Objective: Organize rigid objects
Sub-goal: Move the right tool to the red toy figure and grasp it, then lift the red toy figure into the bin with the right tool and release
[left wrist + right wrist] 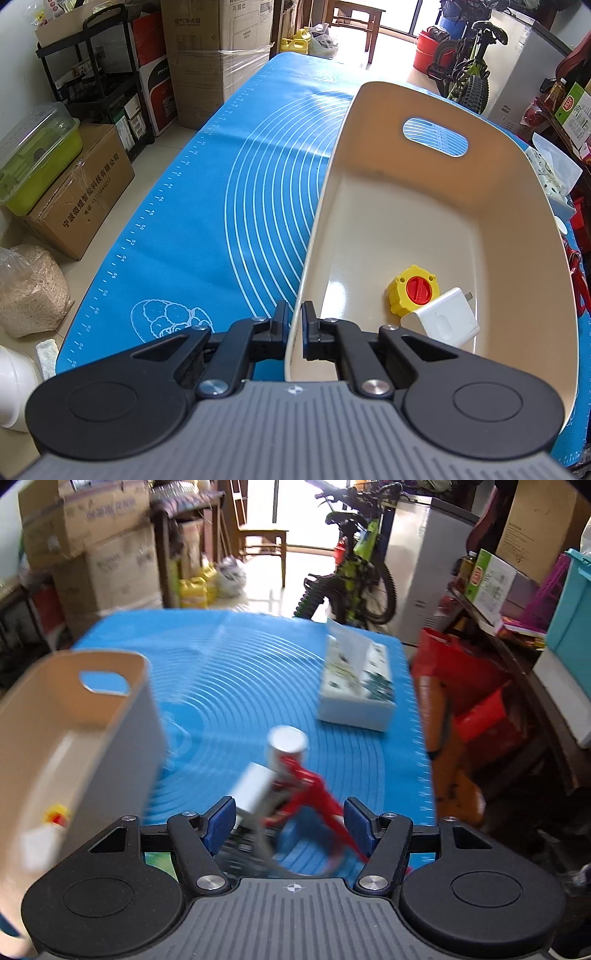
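While left gripper (294, 325) pinches the bin (517, 206) rim, right gripper (290, 821), jaws wide and empty, risks toppling the can (287, 747) beside the red tool (314, 786).

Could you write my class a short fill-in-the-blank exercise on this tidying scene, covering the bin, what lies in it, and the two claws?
1. The left claw is shut on the near wall of the beige ______.
2. Inside the bin, a yellow knob with a red centre lies next to a white ______.
3. The right claw stands ______, with nothing gripped between its blue pads.
4. The table is covered by a ______ mat printed with white rings.

Missing words: bin; charger; open; blue
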Tool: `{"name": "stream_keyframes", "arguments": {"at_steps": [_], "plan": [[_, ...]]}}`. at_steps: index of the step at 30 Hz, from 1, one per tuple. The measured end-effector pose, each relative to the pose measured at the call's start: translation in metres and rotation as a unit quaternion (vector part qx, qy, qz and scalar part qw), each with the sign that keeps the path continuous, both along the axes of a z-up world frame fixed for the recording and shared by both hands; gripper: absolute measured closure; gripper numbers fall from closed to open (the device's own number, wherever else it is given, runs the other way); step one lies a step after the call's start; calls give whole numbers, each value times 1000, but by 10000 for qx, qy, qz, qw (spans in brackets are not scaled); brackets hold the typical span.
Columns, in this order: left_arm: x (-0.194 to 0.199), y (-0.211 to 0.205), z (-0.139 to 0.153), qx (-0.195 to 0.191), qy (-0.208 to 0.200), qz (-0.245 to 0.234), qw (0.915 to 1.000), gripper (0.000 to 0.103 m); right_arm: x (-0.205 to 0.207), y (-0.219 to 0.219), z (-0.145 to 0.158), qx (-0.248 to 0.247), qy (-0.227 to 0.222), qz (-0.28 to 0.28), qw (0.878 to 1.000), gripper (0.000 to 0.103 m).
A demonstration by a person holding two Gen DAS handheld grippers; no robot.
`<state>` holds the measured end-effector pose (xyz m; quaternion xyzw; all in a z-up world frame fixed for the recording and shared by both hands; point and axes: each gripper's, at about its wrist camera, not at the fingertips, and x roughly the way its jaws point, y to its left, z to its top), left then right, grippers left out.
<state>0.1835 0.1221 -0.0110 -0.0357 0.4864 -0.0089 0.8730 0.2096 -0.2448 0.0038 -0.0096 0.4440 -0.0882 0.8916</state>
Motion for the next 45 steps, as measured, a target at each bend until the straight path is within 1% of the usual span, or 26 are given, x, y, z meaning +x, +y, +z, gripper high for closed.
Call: {"name": "stream_keyframes", "arguments": {"at_steps": [4, 7, 11, 14, 17, 19, 23, 27, 28, 29, 31, 33, 36, 39, 45], "plan": [[0, 0, 0, 6, -4, -6, 10000, 94, 4, -11, -21, -358, 226, 74, 9991, 31], [1, 1, 0, 5, -4, -8, 10000, 94, 8, -17, -34, -463, 374, 98, 9982, 31], [1, 1, 0, 16, -3, -9, 10000, 94, 9, -32, -44, -113, 286, -20, 9995, 31], [1, 1, 0, 11, -3, -7, 10000, 94, 15, -41, -53, -79, 334, -163, 9993, 31], [1, 1, 0, 11, -2, -6, 10000, 94, 16, -43, -60, -23, 345, -268, 9990, 35], [1, 1, 0, 16, -3, -5, 10000, 94, 17, -45, -66, 99, 344, -352, 9987, 38], [1, 1, 0, 12, -2, -9, 10000, 94, 21, -41, -75, 5, 365, -322, 9988, 45], [1, 1, 0, 14, 1, -6, 10000, 94, 23, -35, -73, -9, 272, -202, 9994, 54], [1, 2, 0, 16, 5, -3, 10000, 94, 23, -33, -72, -10, 252, -121, 9996, 63], [1, 2, 0, 16, 6, 2, 10000, 94, 23, -31, -70, -69, 224, -58, 9997, 65], [2, 3, 0, 18, 6, 7, 10000, 94, 21, -28, -66, -127, 184, 52, 9997, 73], [2, 3, 1, 14, 6, 5, 10000, 94, 18, -29, -60, -25, 130, 129, 9998, 77], [2, 3, 1, 20, 4, 3, 10000, 94, 11, -26, -52, -64, 13, 301, 9995, 78], [2, 4, 1, 18, 4, 7, 10000, 94, 7, -20, -48, -127, -1, 471, 9988, 78], [2, 3, 0, 20, 4, 3, 10000, 94, 0, -12, -33, -55, -170, 552, 9983, 78]]}}
